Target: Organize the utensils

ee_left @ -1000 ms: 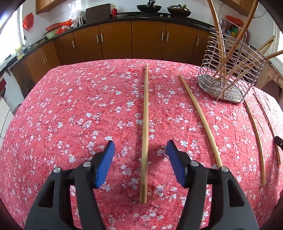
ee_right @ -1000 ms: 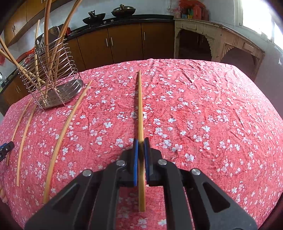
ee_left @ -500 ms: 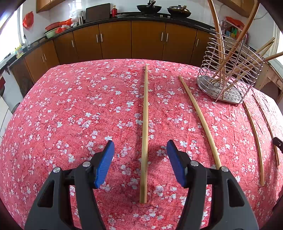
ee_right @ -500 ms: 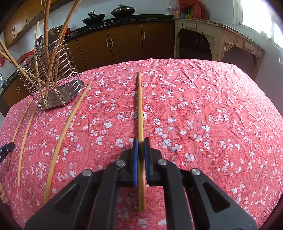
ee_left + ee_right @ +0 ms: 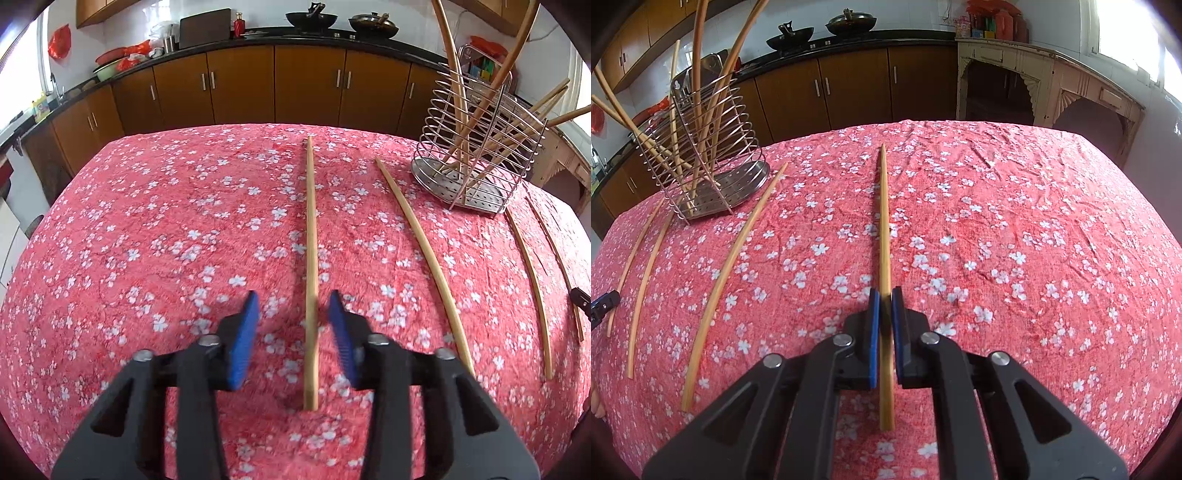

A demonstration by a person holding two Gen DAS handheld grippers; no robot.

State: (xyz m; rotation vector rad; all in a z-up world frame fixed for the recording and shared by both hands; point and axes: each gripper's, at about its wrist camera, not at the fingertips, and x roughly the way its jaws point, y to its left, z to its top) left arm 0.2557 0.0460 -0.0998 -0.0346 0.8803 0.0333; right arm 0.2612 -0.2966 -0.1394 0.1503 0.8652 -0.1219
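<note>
A long wooden chopstick (image 5: 311, 258) lies on the red flowered tablecloth (image 5: 166, 240), pointing away from me. My left gripper (image 5: 293, 297) straddles its near end and its jaws are closing. The blue pads (image 5: 243, 332) stand a little apart from the stick on both sides. In the right wrist view my right gripper (image 5: 885, 291) is shut on another chopstick (image 5: 884, 221), which lies along the cloth with its near end sticking out behind the pads. A wire utensil holder (image 5: 476, 158) (image 5: 709, 155) stands upright with several chopsticks in it.
More chopsticks lie loose on the cloth: one (image 5: 424, 258) to the right of my left gripper and two (image 5: 528, 288) below the holder, also seen in the right wrist view (image 5: 731, 273). Brown kitchen cabinets (image 5: 240, 85) run behind the table. The cloth drops away at the table's edges.
The left gripper's jaws have come much closer together around the chopstick. Neither hand has moved, and the right gripper keeps its grip unchanged.
</note>
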